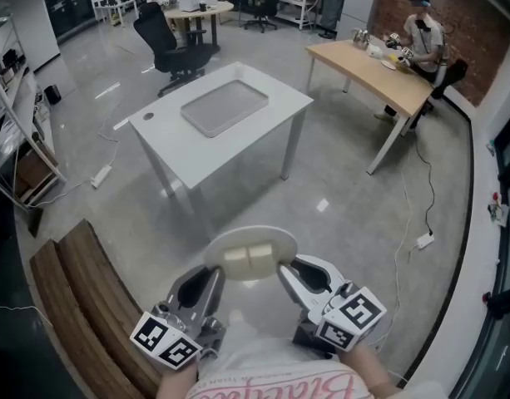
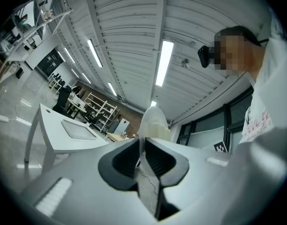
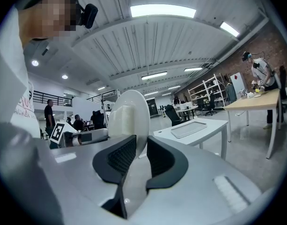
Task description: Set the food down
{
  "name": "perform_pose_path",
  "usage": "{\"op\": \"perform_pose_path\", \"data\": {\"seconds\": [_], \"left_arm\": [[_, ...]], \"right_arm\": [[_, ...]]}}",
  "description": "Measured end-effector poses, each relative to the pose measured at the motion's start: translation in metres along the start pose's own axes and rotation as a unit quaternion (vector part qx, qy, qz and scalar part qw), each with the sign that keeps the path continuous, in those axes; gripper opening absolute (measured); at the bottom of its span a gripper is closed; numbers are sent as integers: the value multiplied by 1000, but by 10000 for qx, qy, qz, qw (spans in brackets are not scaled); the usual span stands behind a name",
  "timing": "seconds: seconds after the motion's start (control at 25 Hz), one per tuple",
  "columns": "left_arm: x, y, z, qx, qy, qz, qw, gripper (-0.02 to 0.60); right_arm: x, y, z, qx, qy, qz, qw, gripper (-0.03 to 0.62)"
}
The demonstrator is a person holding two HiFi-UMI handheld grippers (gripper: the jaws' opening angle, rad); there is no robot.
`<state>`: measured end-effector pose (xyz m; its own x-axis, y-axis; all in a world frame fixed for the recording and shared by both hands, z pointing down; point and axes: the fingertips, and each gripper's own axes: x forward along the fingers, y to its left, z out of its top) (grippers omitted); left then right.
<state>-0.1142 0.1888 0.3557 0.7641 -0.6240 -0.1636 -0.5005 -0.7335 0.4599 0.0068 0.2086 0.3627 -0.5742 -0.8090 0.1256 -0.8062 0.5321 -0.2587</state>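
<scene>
The plate (image 1: pixel 251 240) with the food (image 1: pixel 248 258) is held up near the body, its rim pinched left by the left gripper (image 1: pixel 214 273) and right by the right gripper (image 1: pixel 284 272). Nothing is set down yet: the white table (image 1: pixel 263 127) is well apart, farther off.

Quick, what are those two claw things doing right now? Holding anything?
Left gripper: closed on the rim of the plate carrying the food.
Right gripper: closed on the same plate's opposite rim.
</scene>
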Motion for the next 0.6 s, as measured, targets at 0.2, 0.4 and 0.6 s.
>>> {"op": "perform_pose_path", "data": {"seconds": [0.2,0.4,0.6], "left_arm": [[14,34,11,-257,86,-37,9996,37],[25,62,18,-1088,161,-388,9932,26],[45,81,12,-1547,280,-499,9863,21]], "right_arm": [[37,-13,8,357,-134,-39,9993,72],[64,-27,17,1593,-439,424,9853,48],[77,-47,15,2120,-361,412,9757,38]]}}
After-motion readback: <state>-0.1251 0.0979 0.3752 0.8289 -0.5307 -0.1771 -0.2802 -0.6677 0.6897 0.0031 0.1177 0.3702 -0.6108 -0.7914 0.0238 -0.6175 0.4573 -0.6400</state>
